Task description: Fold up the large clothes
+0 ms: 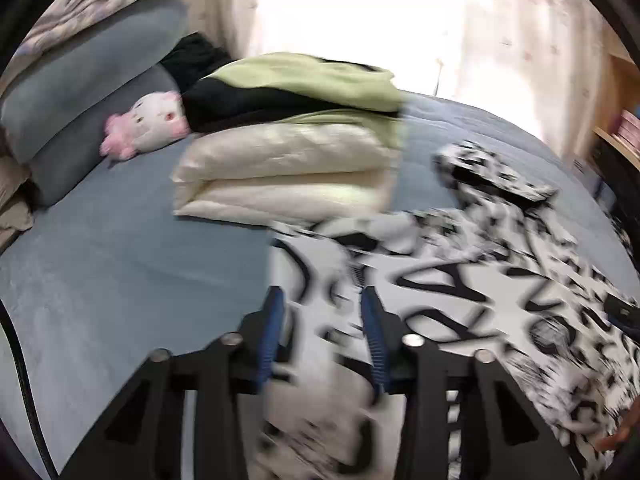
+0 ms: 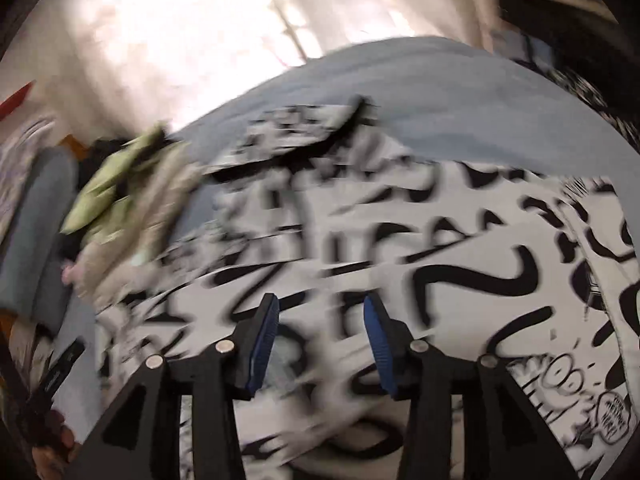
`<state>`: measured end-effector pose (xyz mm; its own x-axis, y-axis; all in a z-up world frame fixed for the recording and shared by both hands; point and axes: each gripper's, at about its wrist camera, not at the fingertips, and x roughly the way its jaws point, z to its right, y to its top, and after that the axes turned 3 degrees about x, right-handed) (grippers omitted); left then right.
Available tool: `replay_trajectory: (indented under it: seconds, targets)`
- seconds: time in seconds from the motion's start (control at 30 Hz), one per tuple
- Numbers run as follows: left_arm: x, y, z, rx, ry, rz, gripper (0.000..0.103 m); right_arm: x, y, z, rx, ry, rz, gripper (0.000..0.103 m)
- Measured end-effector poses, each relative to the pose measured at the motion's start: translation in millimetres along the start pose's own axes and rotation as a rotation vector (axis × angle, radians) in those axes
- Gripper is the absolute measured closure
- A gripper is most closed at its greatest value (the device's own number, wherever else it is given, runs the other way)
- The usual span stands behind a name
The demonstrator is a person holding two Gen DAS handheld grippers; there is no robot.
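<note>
- Both grippers, left (image 1: 322,300) and right (image 2: 320,308), stand part open, holding nothing.
- Your shirt (image 1: 460,292) is light, limp cloth; pinch it at an edge or corner.

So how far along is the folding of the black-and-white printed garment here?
Done: a folded stack sits on the bed beside the plush toy. In hand: nothing; the left hand-held gripper and right hand-held gripper are both open above the printed garment. Left: it lies spread out, one part turned over, so most folding remains.
</note>
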<state>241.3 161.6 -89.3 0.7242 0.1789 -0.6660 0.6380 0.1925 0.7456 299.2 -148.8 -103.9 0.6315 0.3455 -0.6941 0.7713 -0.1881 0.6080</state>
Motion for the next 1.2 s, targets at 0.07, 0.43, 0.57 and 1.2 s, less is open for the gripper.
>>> replay_trajectory:
  seconds: [0.07,0.43,0.57,1.2]
  targets:
    - [-8.7,-11.0,17.9,-0.011,-0.043,-0.018,0.061,-0.9,-13.0,-26.5,-0.072,0.043,-0.005,0.058]
    - [29.5,-79.9,13.6,0.004,-0.042,-0.183,0.072,34.3,-58.8,-30.8,-0.251,-0.140,-0.116,0.060]
    - [33.8,-78.8,-5.4,-0.055,-0.080,-0.197,0.085,25.1,-47.6,28.6,-0.124,-0.246,-0.103,0.058]
    - [-106.0,-53.6,4.7,0.003,-0.030,-0.040,0.042,-110.1,-62.1,9.1,0.003,-0.167,-0.005,0.053]
